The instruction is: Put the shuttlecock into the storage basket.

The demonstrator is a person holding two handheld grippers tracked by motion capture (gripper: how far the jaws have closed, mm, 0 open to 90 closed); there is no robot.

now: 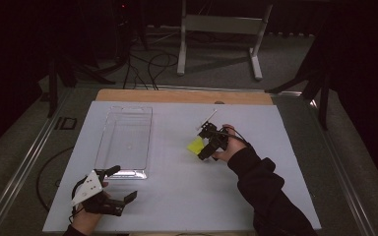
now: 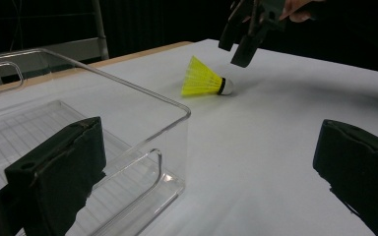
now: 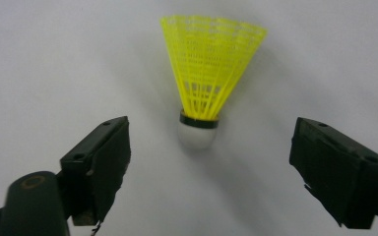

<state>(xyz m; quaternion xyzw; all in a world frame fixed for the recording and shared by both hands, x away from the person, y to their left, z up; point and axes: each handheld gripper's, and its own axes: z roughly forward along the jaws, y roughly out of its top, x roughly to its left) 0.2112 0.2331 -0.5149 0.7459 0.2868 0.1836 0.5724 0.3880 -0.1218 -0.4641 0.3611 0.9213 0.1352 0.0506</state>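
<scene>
Grippers are sitting at opposite sides of the white table top (image 1: pixel 177 196), each held by a person's hand. At the left, the left gripper (image 1: pixel 123 184) is resting low near the front edge, its grey three-cornered plate facing up, and its two black jaws are standing wide apart with nothing between them. Just beyond it, a clear plastic bin (image 1: pixel 124 140) is lying empty on the table; in the left gripper view its near corner and curved handle are showing right in front of the left jaw.

Toward the middle, a yellow shuttlecock (image 1: pixel 195 144) is lying on its side on the table, well apart from the bin. Its white cork tip is pointing toward the right gripper and its mesh skirt is fanning away from it.

At the right, the right gripper (image 1: pixel 203 147) is hovering just beside the shuttlecock, held in a dark-sleeved arm. In the right gripper view its jaws are spreading wide on either side of the cork tip, not touching it. In the left gripper view it is hanging just above the shuttlecock.
</scene>
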